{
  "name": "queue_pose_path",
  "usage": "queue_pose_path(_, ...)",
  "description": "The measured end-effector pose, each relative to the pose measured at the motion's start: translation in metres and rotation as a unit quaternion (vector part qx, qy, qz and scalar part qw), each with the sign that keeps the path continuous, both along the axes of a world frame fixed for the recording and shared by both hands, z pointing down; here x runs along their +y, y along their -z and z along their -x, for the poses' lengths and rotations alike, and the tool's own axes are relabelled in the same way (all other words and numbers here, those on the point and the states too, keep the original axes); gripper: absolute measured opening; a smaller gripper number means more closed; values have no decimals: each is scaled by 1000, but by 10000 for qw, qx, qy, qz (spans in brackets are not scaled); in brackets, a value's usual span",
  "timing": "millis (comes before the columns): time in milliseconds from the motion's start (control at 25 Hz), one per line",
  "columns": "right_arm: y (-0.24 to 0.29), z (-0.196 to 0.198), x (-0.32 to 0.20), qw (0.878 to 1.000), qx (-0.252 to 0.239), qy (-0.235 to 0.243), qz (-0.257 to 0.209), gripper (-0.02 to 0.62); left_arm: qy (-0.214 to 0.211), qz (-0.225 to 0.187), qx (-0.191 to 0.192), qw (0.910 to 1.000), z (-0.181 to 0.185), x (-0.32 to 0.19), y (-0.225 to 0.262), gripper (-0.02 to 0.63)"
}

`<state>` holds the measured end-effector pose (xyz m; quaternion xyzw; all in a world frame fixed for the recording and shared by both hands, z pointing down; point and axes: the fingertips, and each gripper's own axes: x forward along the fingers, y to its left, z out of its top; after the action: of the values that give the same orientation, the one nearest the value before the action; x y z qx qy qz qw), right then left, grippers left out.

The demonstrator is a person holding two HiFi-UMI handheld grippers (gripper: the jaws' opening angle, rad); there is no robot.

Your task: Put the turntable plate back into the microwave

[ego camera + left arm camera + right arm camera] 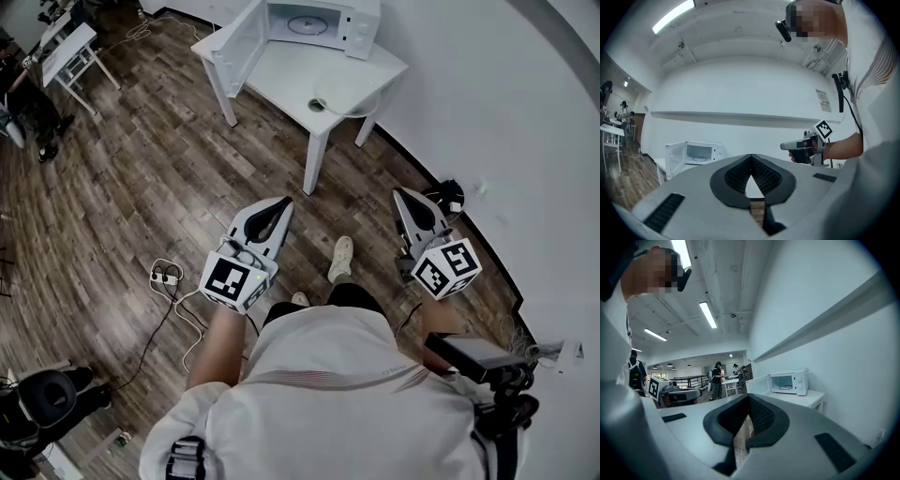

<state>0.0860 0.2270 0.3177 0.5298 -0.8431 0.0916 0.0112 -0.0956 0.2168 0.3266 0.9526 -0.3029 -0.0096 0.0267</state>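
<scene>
**Two claws shut and empty, plate seated in the microwave**

Both claws were level above the wooden floor (131, 187), well short of the white surface (328, 80) that carried the microwave (366, 23). From the head view I saw the left claw (281, 202) and the right claw (398, 192) side by side and well apart, each pointing toward that surface.

Left gripper view: the left claw (751, 155) had its ribbed pads meeting at the tips, with nothing between them. Past it I could make out the microwave (696, 154) at lower left and the right claw (785, 146) held out in a hand at right.

Right gripper view: the right claw (749, 395) was likewise fully closed on nothing.

The microwave door (236, 42) stood swung wide to the left. The turntable plate (305, 23) lay flat on the floor of the oven cavity, a pale disc that I saw in all three views (699, 159) (785, 387). Neither claw was near it.

On the wooden floor, a shoe (341, 258) showed between the two claws, and a white power strip (166, 274) lay to the left of the left claw.
</scene>
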Motion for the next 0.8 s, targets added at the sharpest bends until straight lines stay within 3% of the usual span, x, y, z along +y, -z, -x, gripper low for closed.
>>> queue_pose_path(360, -4, -27, -89, 9998, -56, 205, -46, 3, 169, -25, -14, 9999, -32, -86, 0, 11)
queue_pose_path(800, -16, -122, -216, 9987, -248, 444, 21, 3, 369, 84, -73, 9993, -130, -206, 0, 11)
